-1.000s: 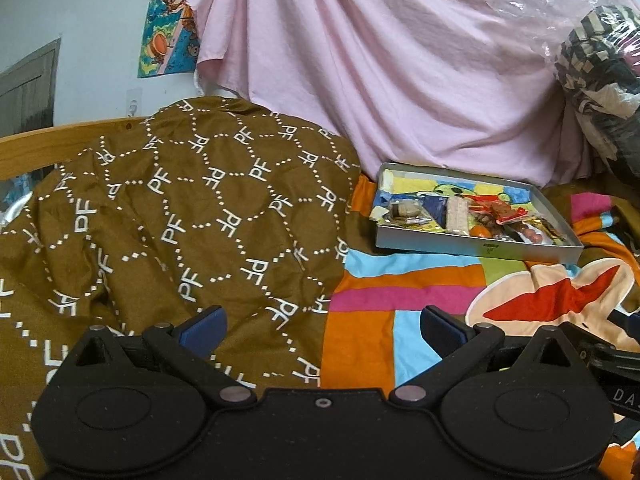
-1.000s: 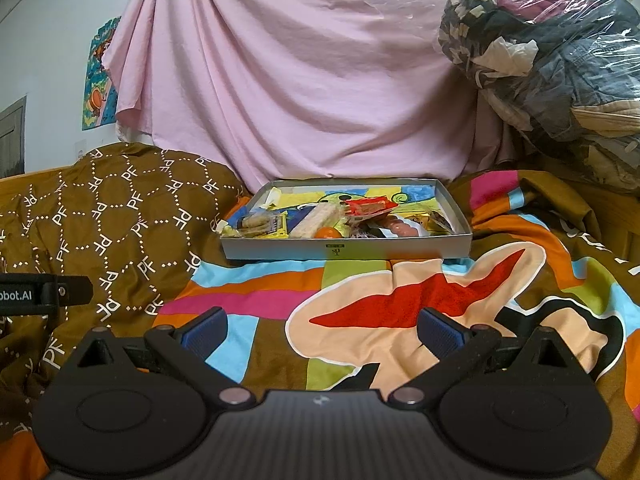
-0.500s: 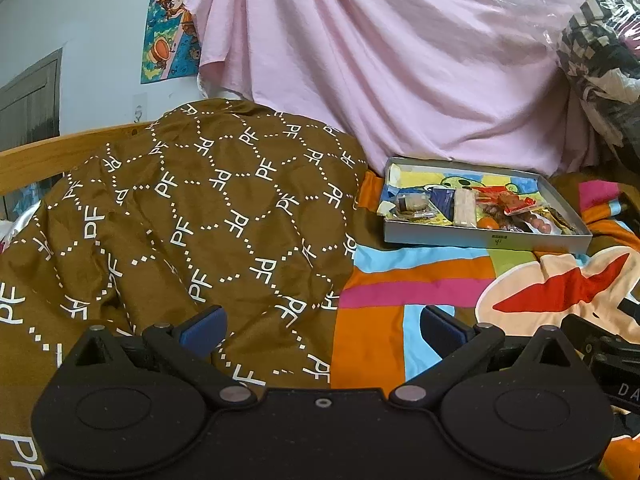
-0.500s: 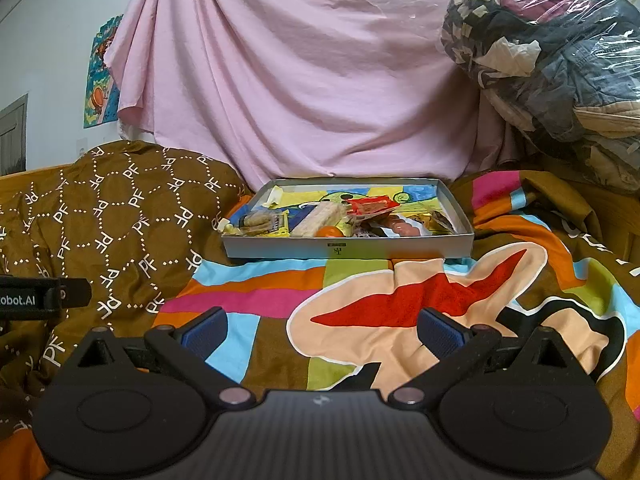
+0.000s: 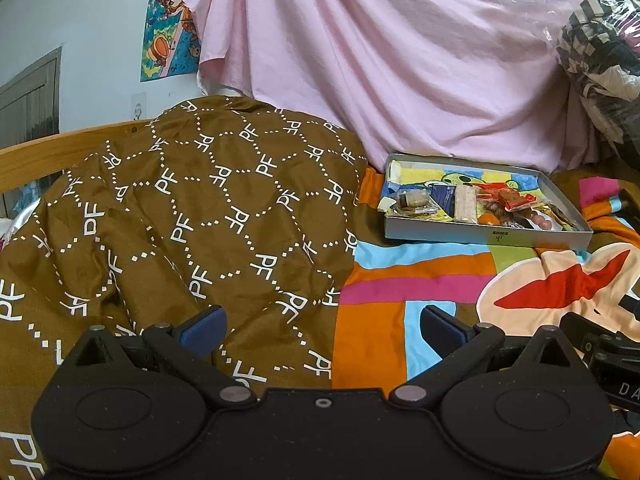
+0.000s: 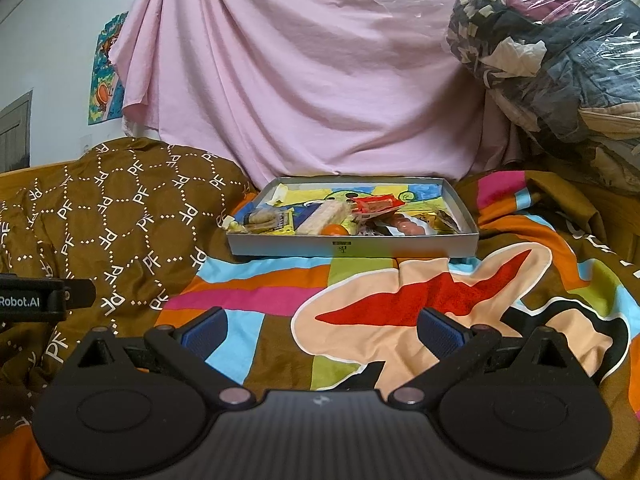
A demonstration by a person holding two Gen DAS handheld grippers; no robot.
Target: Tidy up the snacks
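I see the snacks [image 6: 340, 218] piled in one grey tray [image 6: 352, 245]. The tray sits far ahead on the bed, on the bright striped blanket [image 6: 280, 292], in front of the pink sheet [image 6: 304, 80].

I think the snacks are light. The wrappers look thin and slippery, so they may slide or crinkle. The biscuit pack [image 6: 262, 218] and the long pale bar [image 6: 324, 216] could crack if I squeeze hard. I would take each one by its long sides, or pinch a wrapper edge. The small orange ball [image 6: 335, 230] may roll away.

I count one tray, one biscuit pack, one pale bar, one red packet [image 6: 376, 203] and one orange ball. The rest are too jumbled to count.

My left tongs [image 5: 322, 326] are wide open and hold nothing. My right tongs [image 6: 322, 328] are also wide open and hold nothing. Both are near me, well apart from the tray.

To the left lies one brown quilt [image 5: 180, 216]. On the far right is one bundle wrapped in clear plastic [image 6: 560, 60].
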